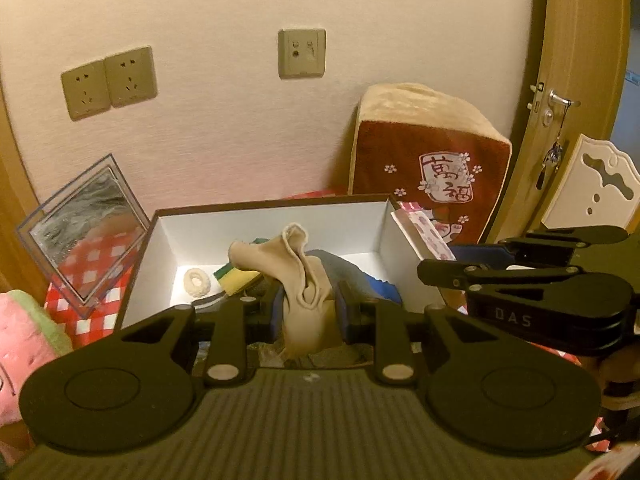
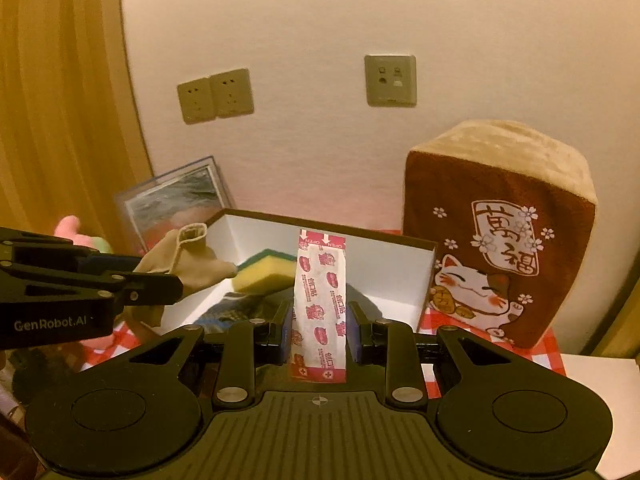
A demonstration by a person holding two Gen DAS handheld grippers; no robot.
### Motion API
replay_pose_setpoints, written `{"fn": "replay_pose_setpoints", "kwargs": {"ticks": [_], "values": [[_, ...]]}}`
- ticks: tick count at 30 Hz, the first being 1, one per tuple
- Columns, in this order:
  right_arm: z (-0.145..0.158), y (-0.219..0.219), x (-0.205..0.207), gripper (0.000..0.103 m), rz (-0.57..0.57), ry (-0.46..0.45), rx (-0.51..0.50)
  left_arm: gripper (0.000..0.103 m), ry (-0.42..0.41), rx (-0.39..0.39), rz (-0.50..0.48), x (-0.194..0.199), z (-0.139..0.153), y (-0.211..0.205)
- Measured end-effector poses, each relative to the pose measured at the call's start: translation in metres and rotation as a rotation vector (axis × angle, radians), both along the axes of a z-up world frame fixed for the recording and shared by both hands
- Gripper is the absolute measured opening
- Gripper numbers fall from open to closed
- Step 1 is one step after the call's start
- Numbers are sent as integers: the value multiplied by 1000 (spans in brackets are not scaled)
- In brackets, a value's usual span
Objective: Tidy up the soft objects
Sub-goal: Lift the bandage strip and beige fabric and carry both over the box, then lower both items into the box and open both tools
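Left gripper [image 1: 307, 312] pinches beige sock [image 1: 298, 272]; right gripper [image 2: 320, 326] pinches plaster packet [image 2: 320, 308].

Both matte black plastic two-finger grippers, left [image 1: 308, 312] and right [image 2: 320, 332], have blue pads, silver pivot screws, round knuckle discs, ribbed bases and white "GenRobot.AI" lettering.

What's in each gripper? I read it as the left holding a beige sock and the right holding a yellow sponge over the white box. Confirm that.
One thing is wrong. The right gripper holds a bandage wrapper, not the yellow sponge, which lies in the white box, as the right wrist view shows. The left gripper does hold the beige sock.
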State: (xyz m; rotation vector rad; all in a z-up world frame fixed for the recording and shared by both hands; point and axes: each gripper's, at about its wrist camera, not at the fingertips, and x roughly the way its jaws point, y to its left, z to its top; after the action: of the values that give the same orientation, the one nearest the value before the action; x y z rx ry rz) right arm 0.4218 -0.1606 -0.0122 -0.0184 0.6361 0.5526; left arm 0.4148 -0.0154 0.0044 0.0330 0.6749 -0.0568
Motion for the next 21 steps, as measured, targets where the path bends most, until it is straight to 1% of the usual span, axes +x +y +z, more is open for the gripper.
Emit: {"fn": "replay_pose_setpoints", "kwargs": {"ticks": [8, 13, 16, 17, 21], "values": [[-16, -1, 22, 28, -23, 35, -15, 24, 47, -6, 4, 27, -19, 2], [-26, -2, 29, 28, -33, 62, -18, 25, 70, -24, 3, 40, -28, 6], [-32, -1, 32, 28, -39, 76, -16, 27, 72, -33, -8, 48, -32, 4], [-33, -1, 33, 28, -40, 80, -15, 26, 77, -37, -3, 51, -34, 4], [-37, 0, 36, 28, -40, 90, -14, 29, 116, -37, 0, 60, -43, 4]]}}
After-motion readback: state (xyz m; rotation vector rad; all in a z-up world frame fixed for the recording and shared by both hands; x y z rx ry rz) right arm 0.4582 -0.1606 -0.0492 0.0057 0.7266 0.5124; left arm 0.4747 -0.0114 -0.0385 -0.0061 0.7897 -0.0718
